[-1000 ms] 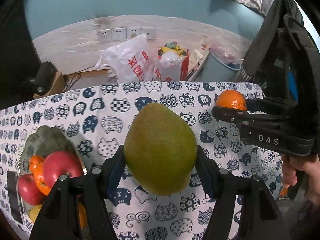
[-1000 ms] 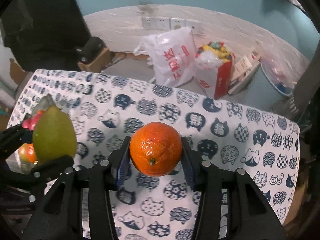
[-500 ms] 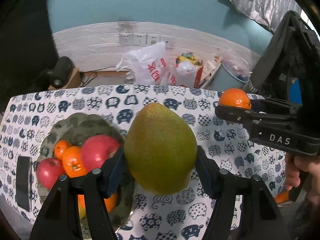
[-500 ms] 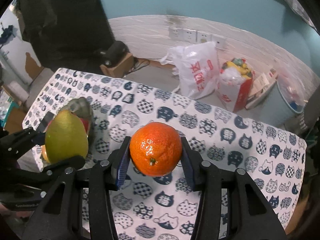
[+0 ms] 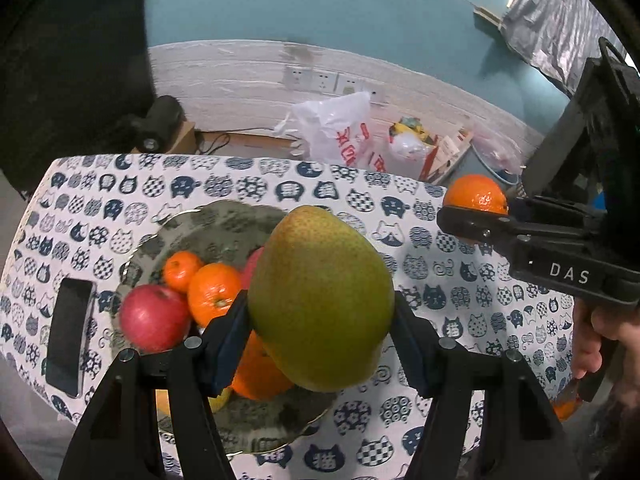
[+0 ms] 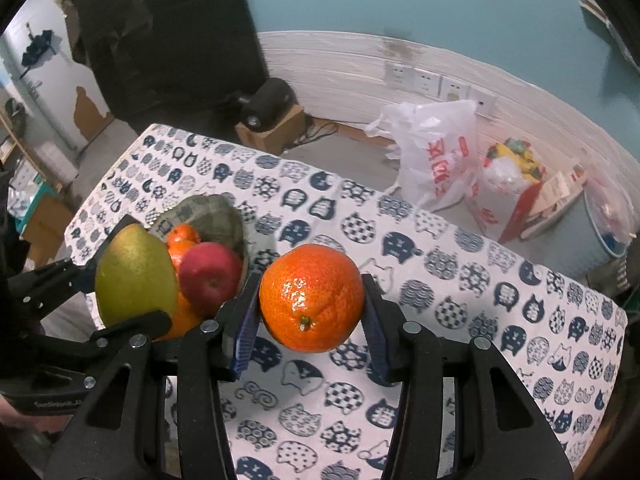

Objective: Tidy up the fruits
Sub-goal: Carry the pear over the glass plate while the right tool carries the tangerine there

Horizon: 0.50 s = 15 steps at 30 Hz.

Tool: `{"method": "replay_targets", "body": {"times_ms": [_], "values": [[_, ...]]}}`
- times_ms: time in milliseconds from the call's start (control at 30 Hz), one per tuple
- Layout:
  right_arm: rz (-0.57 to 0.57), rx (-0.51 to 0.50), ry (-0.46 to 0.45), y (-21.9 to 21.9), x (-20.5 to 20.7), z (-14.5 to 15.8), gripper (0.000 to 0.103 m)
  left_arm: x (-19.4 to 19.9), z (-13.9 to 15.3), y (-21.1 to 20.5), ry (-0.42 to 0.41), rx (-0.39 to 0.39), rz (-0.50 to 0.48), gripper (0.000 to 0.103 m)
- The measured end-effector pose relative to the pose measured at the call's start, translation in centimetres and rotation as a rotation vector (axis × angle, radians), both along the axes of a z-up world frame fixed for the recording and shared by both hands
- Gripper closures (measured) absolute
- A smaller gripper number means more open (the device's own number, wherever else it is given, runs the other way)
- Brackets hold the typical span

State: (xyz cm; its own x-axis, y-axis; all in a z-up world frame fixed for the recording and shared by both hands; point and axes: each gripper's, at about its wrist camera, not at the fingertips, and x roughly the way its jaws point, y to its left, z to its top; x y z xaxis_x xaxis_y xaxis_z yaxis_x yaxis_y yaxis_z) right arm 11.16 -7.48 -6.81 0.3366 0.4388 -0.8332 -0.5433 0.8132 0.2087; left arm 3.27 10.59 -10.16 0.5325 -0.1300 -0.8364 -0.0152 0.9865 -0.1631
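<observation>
My left gripper (image 5: 320,336) is shut on a green pear (image 5: 320,300) and holds it above the grey fruit bowl (image 5: 224,224), which holds red apples (image 5: 154,318) and several oranges (image 5: 212,294). My right gripper (image 6: 312,316) is shut on an orange (image 6: 312,298) and holds it above the tablecloth, right of the bowl (image 6: 212,212). The pear (image 6: 134,274) and an apple (image 6: 210,274) also show in the right wrist view. The orange (image 5: 476,194) also shows in the left wrist view.
The table wears a cat-print cloth (image 5: 460,304). A black phone (image 5: 70,336) lies left of the bowl. Beyond the far edge, plastic bags (image 6: 436,152), a red-and-white bag (image 6: 504,196) and a bucket (image 6: 604,220) sit on the floor by the wall.
Both grippers have risen and swung left with their fruit. The pear now hangs over the bowl, and the bowl sits more central in the left wrist view.
</observation>
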Motion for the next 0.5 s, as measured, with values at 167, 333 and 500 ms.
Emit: {"method": "replay_targets", "body": {"times_ms": [167,333,500], "values": [[0.031,0.006,0.001,2.0,-0.3,0.2,0.056,-0.6,-0.4,1.8,0.005,0.008,0.034,0.035],[0.062,0.007,0.003,4.0,-0.6,0.1,0.056,-1.0,-1.1,3.6,0.021,0.006,0.060,0.035],[0.089,0.010,0.008,5.8,-0.7,0.1,0.056,-1.4,-2.3,5.2,0.046,0.010,0.088,0.035]]}}
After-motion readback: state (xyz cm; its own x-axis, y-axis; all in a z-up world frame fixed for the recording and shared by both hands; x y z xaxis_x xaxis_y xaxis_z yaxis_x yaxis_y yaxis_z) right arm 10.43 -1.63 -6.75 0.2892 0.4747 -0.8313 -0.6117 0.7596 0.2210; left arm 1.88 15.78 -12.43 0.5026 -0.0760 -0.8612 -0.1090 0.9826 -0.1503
